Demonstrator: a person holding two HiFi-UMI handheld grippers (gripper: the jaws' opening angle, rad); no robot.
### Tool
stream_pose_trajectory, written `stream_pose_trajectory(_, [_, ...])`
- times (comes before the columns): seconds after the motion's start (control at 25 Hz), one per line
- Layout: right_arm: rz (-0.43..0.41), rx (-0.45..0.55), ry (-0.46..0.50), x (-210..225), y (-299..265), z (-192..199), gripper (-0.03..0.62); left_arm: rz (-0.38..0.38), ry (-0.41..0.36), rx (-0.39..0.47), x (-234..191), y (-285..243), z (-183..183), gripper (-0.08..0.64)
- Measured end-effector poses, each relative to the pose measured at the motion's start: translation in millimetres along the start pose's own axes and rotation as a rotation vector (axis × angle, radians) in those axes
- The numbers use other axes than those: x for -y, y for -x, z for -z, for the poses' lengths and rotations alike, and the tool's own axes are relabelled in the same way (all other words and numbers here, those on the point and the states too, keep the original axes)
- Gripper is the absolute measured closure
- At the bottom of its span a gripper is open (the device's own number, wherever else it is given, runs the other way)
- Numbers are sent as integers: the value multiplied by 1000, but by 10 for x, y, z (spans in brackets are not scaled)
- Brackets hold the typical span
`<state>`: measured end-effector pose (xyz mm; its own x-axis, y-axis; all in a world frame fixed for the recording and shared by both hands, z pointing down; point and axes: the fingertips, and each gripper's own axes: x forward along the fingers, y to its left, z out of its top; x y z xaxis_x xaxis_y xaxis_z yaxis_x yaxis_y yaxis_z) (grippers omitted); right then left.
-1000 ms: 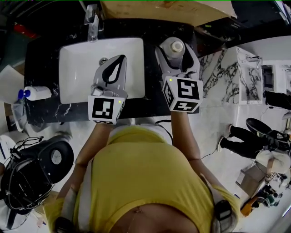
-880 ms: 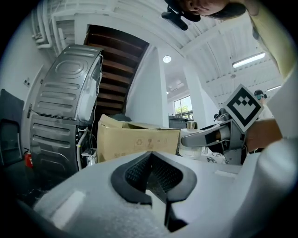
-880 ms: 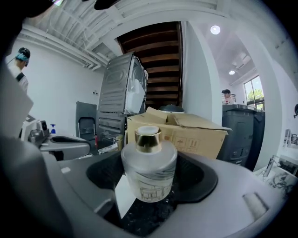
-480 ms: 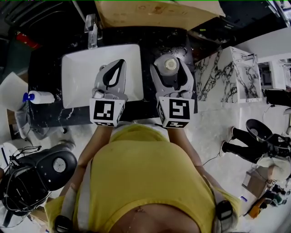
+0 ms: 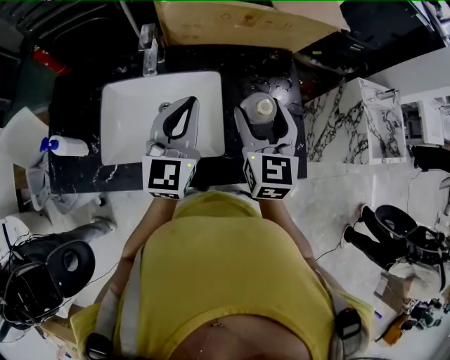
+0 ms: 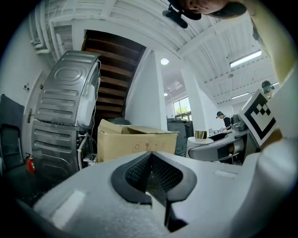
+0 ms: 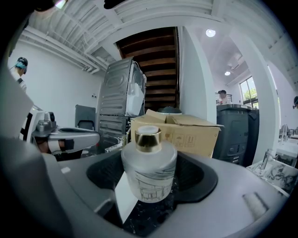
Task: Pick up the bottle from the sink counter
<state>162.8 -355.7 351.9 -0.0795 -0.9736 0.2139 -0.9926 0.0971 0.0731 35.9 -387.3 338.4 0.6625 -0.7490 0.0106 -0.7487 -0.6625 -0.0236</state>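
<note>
**Bottle between the right gripper's jaws, just right of the basin**

On my head view, both grippers are held out over the black marbled bench (image 5: pixel 77 105). The right gripper (image 5: pixel 264 98) is on the bench's right part, just beside the white sink basin (image 5: pixel 126 105). Its two jaws curve round the bottle (image 5: pixel 264 109), one on each side.

In the right gripper view I see the bottle upright and centred between the dark pads. It is a squat, frosted, round bottle with a gold collar, a pale cap and a fine line drawing on its side. The jaws are parted only as far as the bottle's body and closed in on it. Speckled black bench shows below its base, with a white edge of the basin to the left. I cannot tell whether the base touches the bench or is clear of it.

The left gripper (image 5: pixel 191 102) is over the basin's right half. In its own view the jaws meet at the tips, with only the hollow of the pads open behind them and nothing in it.

A faucet (image 5: pixel 149 49) stands at the basin's far edge, and a cardboard box (image 5: pixel 239 21) sits beyond the bench. A white spray bottle (image 5: pixel 67 146) with a blue top lies at the bench's left end, well apart from both grippers.
</note>
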Motion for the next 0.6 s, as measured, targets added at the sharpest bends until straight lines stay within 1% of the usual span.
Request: stream_pose_trajectory(0.6, [-25,7,-3,-21,14,3,267,-5,0,-7,55,21,24,558])
